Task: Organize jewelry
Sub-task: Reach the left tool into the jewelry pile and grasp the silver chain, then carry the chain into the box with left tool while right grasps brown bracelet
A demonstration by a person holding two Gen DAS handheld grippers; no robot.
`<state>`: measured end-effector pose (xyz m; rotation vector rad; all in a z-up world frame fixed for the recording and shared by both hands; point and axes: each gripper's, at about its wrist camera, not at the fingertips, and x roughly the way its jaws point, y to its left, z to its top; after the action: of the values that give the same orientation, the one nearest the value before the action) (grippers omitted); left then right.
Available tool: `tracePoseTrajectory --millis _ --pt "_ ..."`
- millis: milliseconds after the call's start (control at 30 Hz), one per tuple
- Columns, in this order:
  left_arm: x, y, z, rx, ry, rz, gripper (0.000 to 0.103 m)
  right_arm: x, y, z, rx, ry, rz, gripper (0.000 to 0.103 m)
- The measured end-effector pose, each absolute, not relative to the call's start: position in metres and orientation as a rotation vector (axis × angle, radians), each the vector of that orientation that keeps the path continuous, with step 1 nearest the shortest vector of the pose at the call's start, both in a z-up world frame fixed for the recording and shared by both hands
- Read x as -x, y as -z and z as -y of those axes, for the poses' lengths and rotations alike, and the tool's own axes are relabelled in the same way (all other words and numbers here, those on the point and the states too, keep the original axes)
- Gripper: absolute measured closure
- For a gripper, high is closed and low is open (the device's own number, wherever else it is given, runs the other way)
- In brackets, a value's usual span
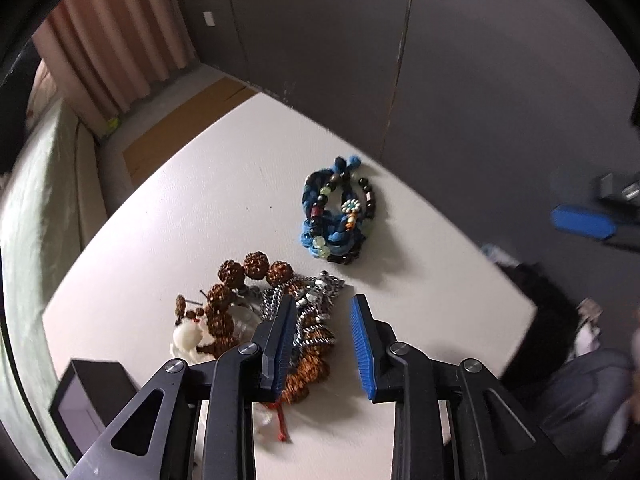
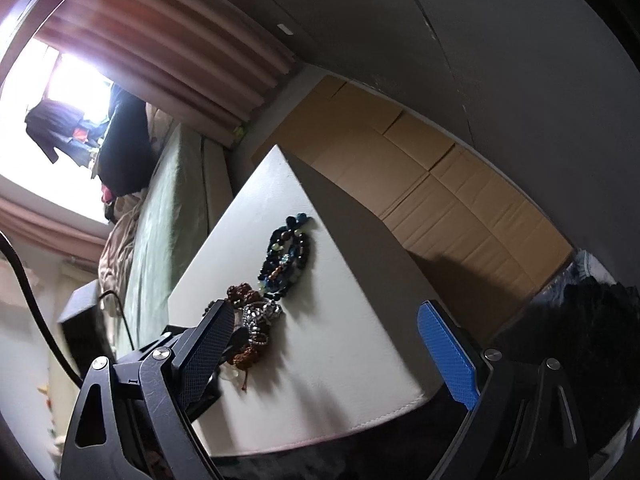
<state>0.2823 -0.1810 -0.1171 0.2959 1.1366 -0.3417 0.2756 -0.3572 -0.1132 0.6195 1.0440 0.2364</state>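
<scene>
While angled steeply down at the white table (image 1: pixel 208 200), left gripper (image 1: pixel 322 344) sits right over the brown seed-bead and silver-chain heap (image 1: pixel 280 312), nearer to it than the other hand. Heap mostly under and beyond the left-hand pad (image 1: pixel 280 344), spilling into the gap; long axis running roughly along the pointing line. Jaws partly open, narrow, no clear pinch yet; right-hand pad over bare table. Further ahead and slightly right, well apart from the heap: blue cord bracelet with mixed beads (image 1: pixel 338 212).

Seen from the right wrist, right gripper (image 2: pixel 340 352) held off the table's near edge, jaws spread wide, holding nothing. Same heap (image 2: pixel 252 320) just beyond the dark left-hand pad; blue bracelet (image 2: pixel 288 256) further ahead, lying lengthwise away from the jaws.
</scene>
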Motion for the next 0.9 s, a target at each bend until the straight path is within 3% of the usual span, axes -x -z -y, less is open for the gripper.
tracePoseTrajectory --millis 333,433,500,533,900 --pt "-0.291 0.143 0.194 -0.440 0.298 -1.151 0.075 -0.277 0.112 0.367 -0.631 -0.245 -1.038 0.008" --pt "-0.290 0.142 0.189 -0.437 0.306 -1.143 0.080 -0.278 0.112 0.366 -0.625 -0.246 -1.042 0.008" --pt "-0.291 0.138 0.186 -0.399 0.317 -1.138 0.096 -0.278 0.112 0.363 -0.616 -0.246 -1.043 0.008" --pt "-0.291 0.134 0.183 -0.381 0.323 -1.132 0.097 -0.278 0.112 0.361 -0.612 -0.247 -1.044 0.008" --pt "-0.283 0.067 0.139 -0.231 0.314 -1.010 0.098 -0.283 0.118 0.339 -0.571 -0.264 -1.075 0.008"
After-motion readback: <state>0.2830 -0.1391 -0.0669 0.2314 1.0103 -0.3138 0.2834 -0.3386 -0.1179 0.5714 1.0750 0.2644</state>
